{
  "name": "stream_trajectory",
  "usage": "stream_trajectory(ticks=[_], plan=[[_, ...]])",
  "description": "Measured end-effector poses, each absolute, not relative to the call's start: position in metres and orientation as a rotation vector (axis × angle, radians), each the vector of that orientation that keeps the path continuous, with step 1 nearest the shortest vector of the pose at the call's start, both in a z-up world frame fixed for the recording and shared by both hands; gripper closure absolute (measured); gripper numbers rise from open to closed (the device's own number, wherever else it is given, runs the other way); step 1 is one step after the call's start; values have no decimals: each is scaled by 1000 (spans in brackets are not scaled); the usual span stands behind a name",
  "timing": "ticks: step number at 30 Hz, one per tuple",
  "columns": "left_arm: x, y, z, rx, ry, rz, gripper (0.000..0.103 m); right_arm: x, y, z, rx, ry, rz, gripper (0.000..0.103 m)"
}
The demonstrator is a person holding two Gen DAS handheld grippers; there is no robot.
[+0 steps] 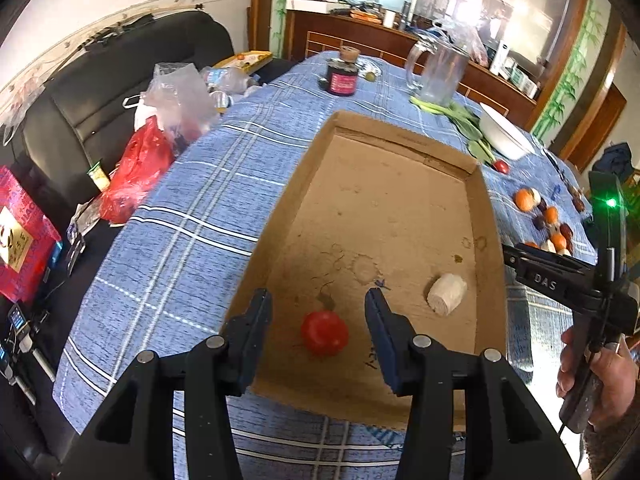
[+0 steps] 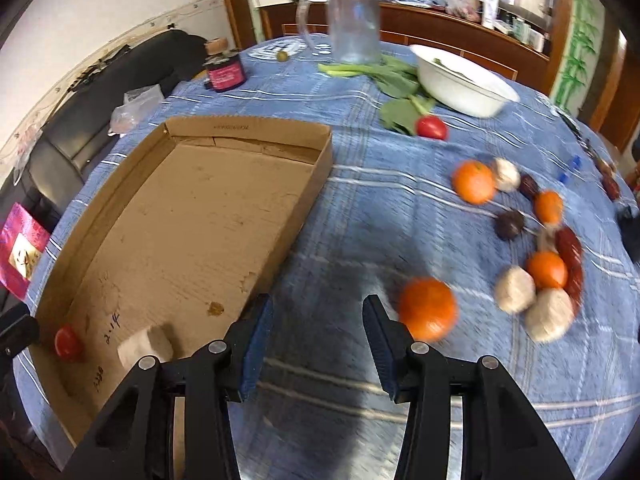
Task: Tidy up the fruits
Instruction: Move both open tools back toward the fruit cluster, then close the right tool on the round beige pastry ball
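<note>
A shallow cardboard tray (image 1: 486,216) lies on the blue checked tablecloth. On its floor sit a small red fruit (image 1: 324,332) and a white wrapped fruit (image 1: 446,294). My left gripper (image 1: 318,300) hangs open just above the red fruit, whose sides its pads do not touch. My right gripper (image 2: 317,302) is open over bare cloth to the right of the tray (image 2: 316,184), with nothing between its fingers. An orange (image 2: 427,308) lies just beyond its right finger. Further right lie several loose oranges (image 2: 473,182), pale round fruits (image 2: 516,290) and dark red ones (image 2: 509,225).
A white bowl (image 2: 464,80), leafy greens (image 2: 396,76), a red radish (image 2: 431,127), a clear jug (image 2: 352,24) and a dark jar (image 2: 225,72) stand at the table's far side. A black sofa with plastic bags (image 1: 160,148) lies beyond the left edge. A hand (image 1: 588,376) holds the right gripper's handle.
</note>
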State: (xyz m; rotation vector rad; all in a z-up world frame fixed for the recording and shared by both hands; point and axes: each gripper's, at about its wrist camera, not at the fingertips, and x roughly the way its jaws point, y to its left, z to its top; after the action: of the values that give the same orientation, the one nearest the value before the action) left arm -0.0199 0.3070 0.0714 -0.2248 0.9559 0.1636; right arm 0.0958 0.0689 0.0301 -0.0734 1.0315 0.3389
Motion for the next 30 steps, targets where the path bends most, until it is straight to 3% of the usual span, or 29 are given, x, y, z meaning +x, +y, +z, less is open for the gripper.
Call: stream_trajectory(ticks=[8, 20, 30], plan=[[-12, 301, 76, -196, 949, 158, 56, 102, 78, 42, -89, 978, 347, 53], [15, 209, 80, -149, 964, -16, 56, 64, -100, 36, 94, 992, 136, 53], [25, 145, 76, -50, 997, -74, 56, 89, -97, 17, 134, 1002, 198, 53]])
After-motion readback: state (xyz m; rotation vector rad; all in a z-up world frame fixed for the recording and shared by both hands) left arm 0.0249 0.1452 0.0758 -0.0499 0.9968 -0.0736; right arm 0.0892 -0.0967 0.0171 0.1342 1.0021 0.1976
